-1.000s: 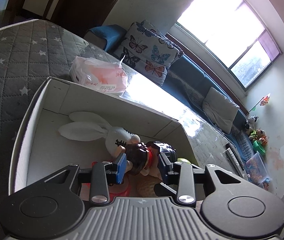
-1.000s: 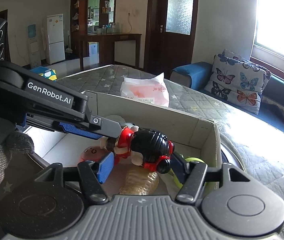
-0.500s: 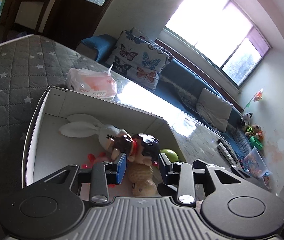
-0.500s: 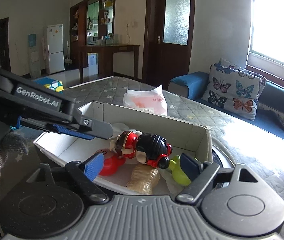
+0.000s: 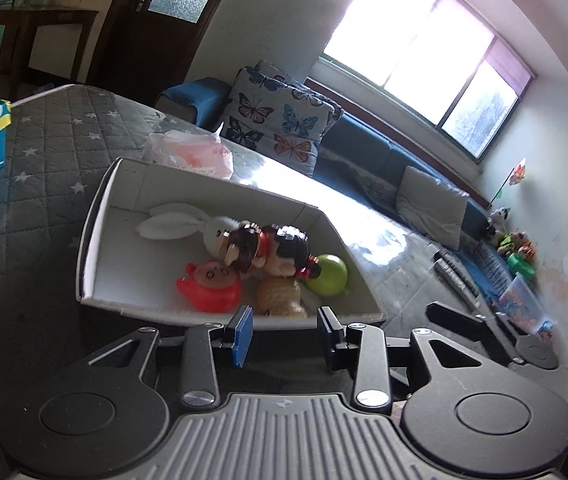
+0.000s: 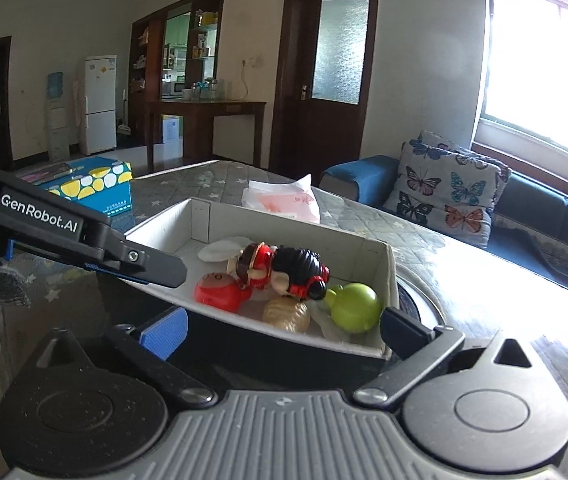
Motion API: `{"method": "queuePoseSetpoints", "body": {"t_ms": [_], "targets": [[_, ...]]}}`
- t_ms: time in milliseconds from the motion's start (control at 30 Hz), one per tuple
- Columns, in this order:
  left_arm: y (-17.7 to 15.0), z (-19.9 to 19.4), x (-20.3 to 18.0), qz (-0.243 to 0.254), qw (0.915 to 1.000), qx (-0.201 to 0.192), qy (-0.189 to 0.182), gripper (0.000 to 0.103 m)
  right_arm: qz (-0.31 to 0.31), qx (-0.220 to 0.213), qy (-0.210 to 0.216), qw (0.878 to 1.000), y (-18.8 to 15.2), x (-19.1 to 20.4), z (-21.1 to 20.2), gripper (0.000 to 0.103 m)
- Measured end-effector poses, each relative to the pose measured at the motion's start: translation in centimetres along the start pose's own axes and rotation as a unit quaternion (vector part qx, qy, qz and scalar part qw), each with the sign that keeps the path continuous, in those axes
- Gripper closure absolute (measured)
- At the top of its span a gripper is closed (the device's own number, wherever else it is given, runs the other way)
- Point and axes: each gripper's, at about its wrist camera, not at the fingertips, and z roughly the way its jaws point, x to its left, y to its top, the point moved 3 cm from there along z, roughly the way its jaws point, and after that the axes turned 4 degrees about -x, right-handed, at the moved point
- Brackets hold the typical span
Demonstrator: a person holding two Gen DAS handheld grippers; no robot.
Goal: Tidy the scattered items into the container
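A white cardboard box [image 5: 95,216] with thin, creased walls sits mid-frame on a grey quilted, star-printed worktop [image 5: 43,148]. Inside, clustered at its lower right end: a soft white plush rabbit [image 5: 187,222], a glossy red-and-black doll [image 6: 284,266] lying on its side, a shiny red round toy [image 5: 209,286], a ribbed tan toy [image 6: 286,314] and a smooth green ball [image 6: 354,307]. Above the box lies a crinkled plastic bag [image 5: 191,154]. The left gripper [image 5: 284,334] and right gripper [image 6: 279,324], bottom of frame, have fingers spread apart, empty, blue ridged pads showing.
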Motion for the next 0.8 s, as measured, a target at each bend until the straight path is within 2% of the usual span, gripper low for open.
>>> {"method": "queuePoseSetpoints", "body": {"t_ms": [233,400,533,700,800], "targets": [[-2.5,-0.4,-0.6,0.045,0.9981,0.004,0.042,0.065,0.008,0.011,0.003,1.000,-2.0,0.4,-1.6,0.000],[-4.3,-0.2,-0.9,0.062,0.9964,0.018,0.055,0.065,0.033,0.027,0.004,0.999,-3.9,0.4,-2.0,0.000],[-5.2,-0.2,-1.6,0.094,0.9923,0.021,0.077,0.065,0.055,0.037,0.005,0.998,-4.9,0.1,-2.1,0.000],[-6.2,-0.3,-2.1,0.109,0.9898,0.028,0.088,0.064,0.064,0.039,0.004,0.997,-5.5,0.5,-2.5,0.000],[-6.6,-0.2,-2.2,0.122,0.9861,0.034,0.108,0.064,0.075,0.043,0.000,0.996,-5.9,0.6,-2.6,0.000]]}}
